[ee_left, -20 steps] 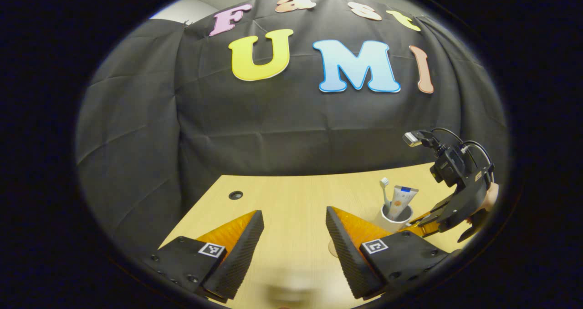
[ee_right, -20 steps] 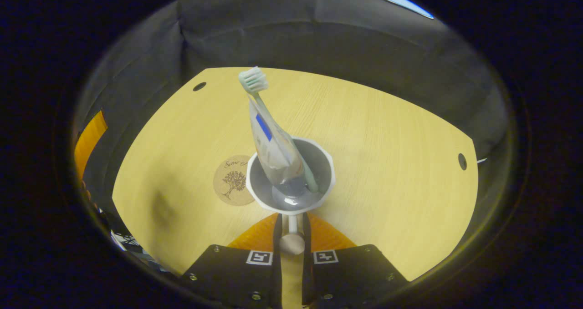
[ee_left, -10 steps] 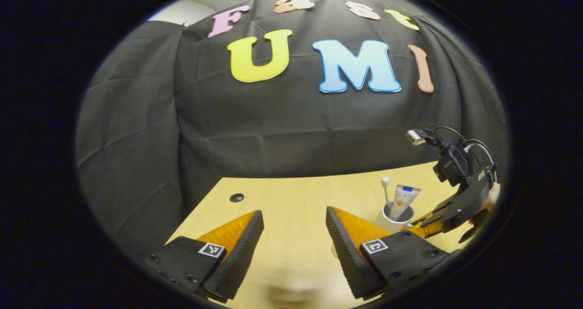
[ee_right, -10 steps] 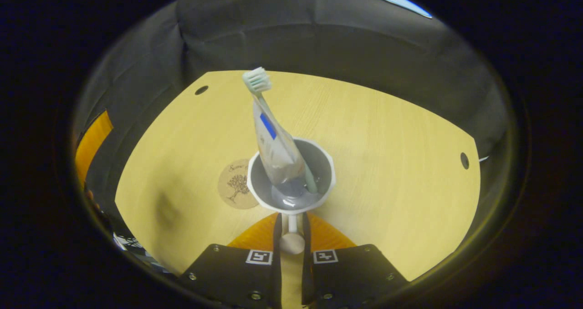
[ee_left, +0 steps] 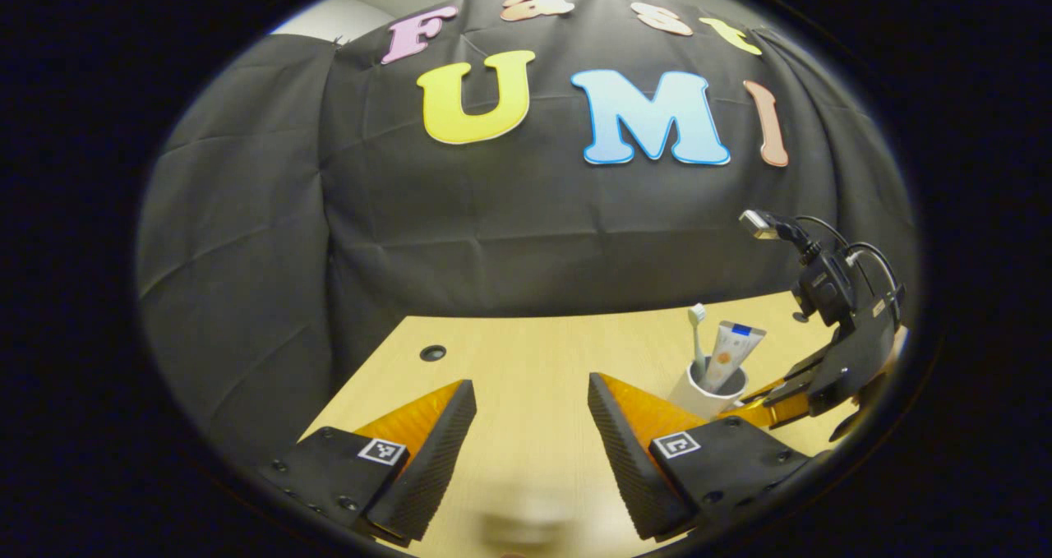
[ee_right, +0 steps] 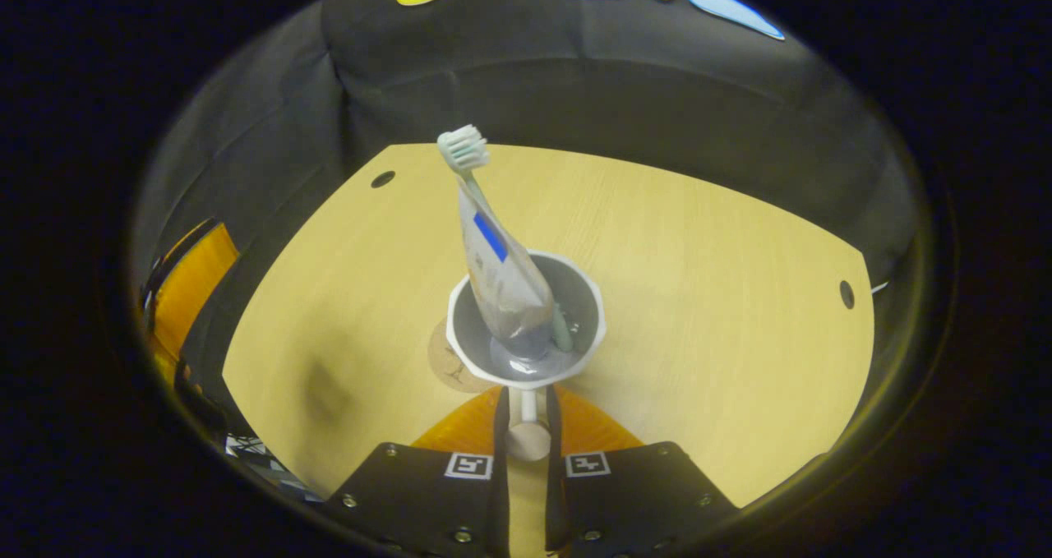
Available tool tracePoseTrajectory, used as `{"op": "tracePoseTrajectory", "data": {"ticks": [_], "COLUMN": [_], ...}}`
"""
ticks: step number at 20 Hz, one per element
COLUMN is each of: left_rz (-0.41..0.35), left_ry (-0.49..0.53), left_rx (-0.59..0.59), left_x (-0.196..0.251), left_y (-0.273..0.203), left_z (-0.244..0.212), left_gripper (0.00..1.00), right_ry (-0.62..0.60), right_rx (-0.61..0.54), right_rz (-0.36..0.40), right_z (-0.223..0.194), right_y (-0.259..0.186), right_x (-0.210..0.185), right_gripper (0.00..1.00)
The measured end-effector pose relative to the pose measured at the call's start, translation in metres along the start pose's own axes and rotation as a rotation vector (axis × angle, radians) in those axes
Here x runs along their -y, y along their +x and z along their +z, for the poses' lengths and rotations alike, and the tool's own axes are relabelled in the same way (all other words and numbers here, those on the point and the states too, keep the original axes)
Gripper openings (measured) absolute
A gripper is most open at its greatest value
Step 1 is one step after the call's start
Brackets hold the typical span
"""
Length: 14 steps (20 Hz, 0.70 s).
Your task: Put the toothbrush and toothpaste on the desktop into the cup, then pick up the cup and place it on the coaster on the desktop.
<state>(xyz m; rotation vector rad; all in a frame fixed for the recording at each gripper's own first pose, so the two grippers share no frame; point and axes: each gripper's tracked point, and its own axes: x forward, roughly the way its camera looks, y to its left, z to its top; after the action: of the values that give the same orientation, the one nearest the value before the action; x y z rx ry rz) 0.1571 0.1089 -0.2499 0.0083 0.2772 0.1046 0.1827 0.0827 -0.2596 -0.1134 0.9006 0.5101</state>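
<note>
A white cup point(ee_right: 580, 297) holds a pale green toothbrush point(ee_right: 463, 148) and a toothpaste tube point(ee_right: 501, 274), both standing up in it. My right gripper point(ee_right: 524, 403) is shut on the cup's handle, just behind the cup. A round cork coaster point(ee_right: 444, 362) peeks out from under the cup's left side; most of it is hidden. In the left gripper view the cup point(ee_left: 689, 394), toothbrush point(ee_left: 697, 328) and toothpaste point(ee_left: 729, 346) sit at the right, held by the right gripper point(ee_left: 764, 403). My left gripper point(ee_left: 530, 410) is open over the desk, holding nothing.
The light wooden desk point(ee_right: 707, 287) has cable holes at its far left point(ee_right: 382, 179) and right point(ee_right: 846, 294). The booth's black cloth wall rises behind it. The left gripper's body point(ee_right: 193, 283) shows at the left edge of the right gripper view.
The cup has moved left with my right gripper and now covers most of the coaster, which showed fully a second ago. The left gripper has barely moved.
</note>
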Motion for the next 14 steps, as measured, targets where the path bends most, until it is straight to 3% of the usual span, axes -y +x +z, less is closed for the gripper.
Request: {"op": "tracePoseTrajectory", "data": {"ticks": [8,14], "left_rz": [0.029,0.055], "left_ry": [-0.006,-0.014], "left_rx": [-0.01,-0.022], "left_x": [-0.024,-0.047], "left_y": [-0.006,-0.011], "left_z": [-0.005,-0.012], "left_gripper": [0.93,0.93], "right_ry": [-0.039,-0.063], "right_rx": [0.0,-0.018], "right_rz": [0.051,0.039], "right_z": [0.002,0.001], "right_y": [0.001,0.003], "right_x": [-0.002,-0.001], "right_gripper": [0.18,0.17]}}
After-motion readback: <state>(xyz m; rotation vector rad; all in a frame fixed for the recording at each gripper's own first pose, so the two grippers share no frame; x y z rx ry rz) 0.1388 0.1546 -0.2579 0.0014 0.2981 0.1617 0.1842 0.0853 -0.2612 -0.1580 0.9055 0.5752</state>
